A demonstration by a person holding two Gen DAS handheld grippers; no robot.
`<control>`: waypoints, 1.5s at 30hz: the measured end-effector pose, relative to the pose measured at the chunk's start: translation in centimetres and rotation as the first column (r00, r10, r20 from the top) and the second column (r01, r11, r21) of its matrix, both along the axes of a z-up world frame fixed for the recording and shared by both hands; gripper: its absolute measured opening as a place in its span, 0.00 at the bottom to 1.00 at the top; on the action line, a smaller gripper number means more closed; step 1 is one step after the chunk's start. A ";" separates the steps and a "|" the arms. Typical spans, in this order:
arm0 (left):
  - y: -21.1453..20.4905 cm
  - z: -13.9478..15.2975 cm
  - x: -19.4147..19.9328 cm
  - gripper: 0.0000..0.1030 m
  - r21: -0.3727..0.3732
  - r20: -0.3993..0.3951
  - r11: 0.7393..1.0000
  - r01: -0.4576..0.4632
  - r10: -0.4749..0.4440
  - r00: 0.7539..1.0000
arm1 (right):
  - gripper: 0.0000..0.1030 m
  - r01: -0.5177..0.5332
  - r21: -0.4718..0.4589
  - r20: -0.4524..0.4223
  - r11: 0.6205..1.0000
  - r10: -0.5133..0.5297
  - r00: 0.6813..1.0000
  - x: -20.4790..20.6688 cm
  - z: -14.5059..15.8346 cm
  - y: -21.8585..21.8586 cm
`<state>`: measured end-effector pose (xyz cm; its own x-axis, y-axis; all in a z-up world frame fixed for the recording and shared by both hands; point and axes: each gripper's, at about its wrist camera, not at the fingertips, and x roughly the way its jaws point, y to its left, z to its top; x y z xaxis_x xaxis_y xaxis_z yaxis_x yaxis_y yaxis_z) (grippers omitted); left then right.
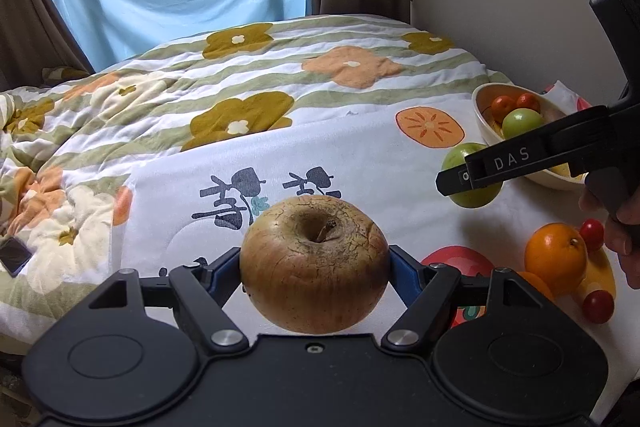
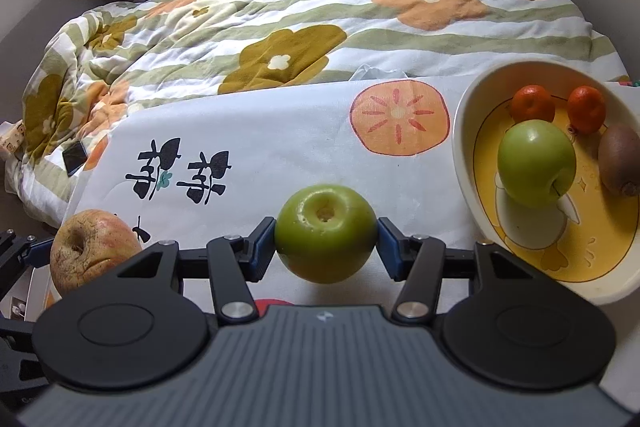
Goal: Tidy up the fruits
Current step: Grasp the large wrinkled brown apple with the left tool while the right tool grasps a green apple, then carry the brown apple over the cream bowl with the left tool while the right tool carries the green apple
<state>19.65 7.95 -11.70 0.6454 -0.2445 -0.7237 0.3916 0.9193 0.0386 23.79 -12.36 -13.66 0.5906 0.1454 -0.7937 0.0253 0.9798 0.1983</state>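
My left gripper (image 1: pixel 315 263) is shut on a brownish wrinkled apple (image 1: pixel 315 263), held above the white printed cloth; the apple also shows at the left of the right wrist view (image 2: pixel 90 251). My right gripper (image 2: pixel 326 243) is shut on a green apple (image 2: pixel 325 233), held above the cloth left of the cream bowl (image 2: pixel 466 163); this apple also shows in the left wrist view (image 1: pixel 466 157). The bowl holds another green apple (image 2: pixel 536 163), two tangerines (image 2: pixel 534 103) and a kiwi (image 2: pixel 620 163).
An orange (image 1: pixel 556 257) and small red tomatoes (image 1: pixel 598 305) lie on the cloth at the right in the left wrist view. A floral quilt (image 2: pixel 280 27) covers the bed behind. A phone (image 2: pixel 75 157) lies at the left. A wall stands at the right.
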 end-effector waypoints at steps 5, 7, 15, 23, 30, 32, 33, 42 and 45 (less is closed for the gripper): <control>-0.8 2.0 -1.5 0.77 -0.001 0.031 1.000 -0.022 0.022 0.999 | 0.67 -0.015 0.010 0.025 1.000 0.015 1.000 -1.7 1.7 -0.7; -1.3 2.8 -2.1 0.77 -0.003 0.042 1.000 -0.028 0.028 0.999 | 0.67 -0.021 0.013 0.034 1.000 0.021 0.999 -2.5 2.4 -1.2; -4.2 5.9 -4.6 0.77 -0.025 0.078 0.998 -0.055 0.057 0.995 | 0.67 -0.036 0.015 0.055 0.999 0.036 0.998 -5.4 5.2 -4.5; -7.9 8.1 -6.6 0.77 -0.049 0.093 0.996 -0.074 0.078 0.993 | 0.67 -0.032 0.005 0.092 0.999 0.032 0.995 -7.9 7.4 -9.1; -12.4 8.6 -6.9 0.77 -0.064 0.092 0.996 -0.060 0.066 0.994 | 0.67 -0.015 0.006 0.113 1.000 0.015 0.994 -8.8 8.2 -13.9; -13.7 8.5 -6.7 0.77 -0.068 0.091 0.996 -0.055 0.061 0.994 | 0.67 -0.012 0.003 0.117 1.000 0.012 0.993 -8.8 8.2 -15.3; -14.5 8.4 -6.6 0.77 -0.065 0.092 0.997 -0.051 0.057 0.994 | 0.67 -0.010 0.002 0.117 1.000 0.010 0.993 -8.8 8.1 -16.0; -20.6 6.6 -4.9 0.77 -0.054 0.079 0.998 -0.035 0.039 0.996 | 0.67 -0.003 0.000 0.111 1.000 0.003 0.994 -8.1 6.9 -21.8; -22.4 5.5 -4.0 0.77 -0.051 0.062 0.998 -0.030 0.033 0.998 | 0.67 -0.002 -0.002 0.106 1.000 0.002 0.994 -7.7 6.3 -23.3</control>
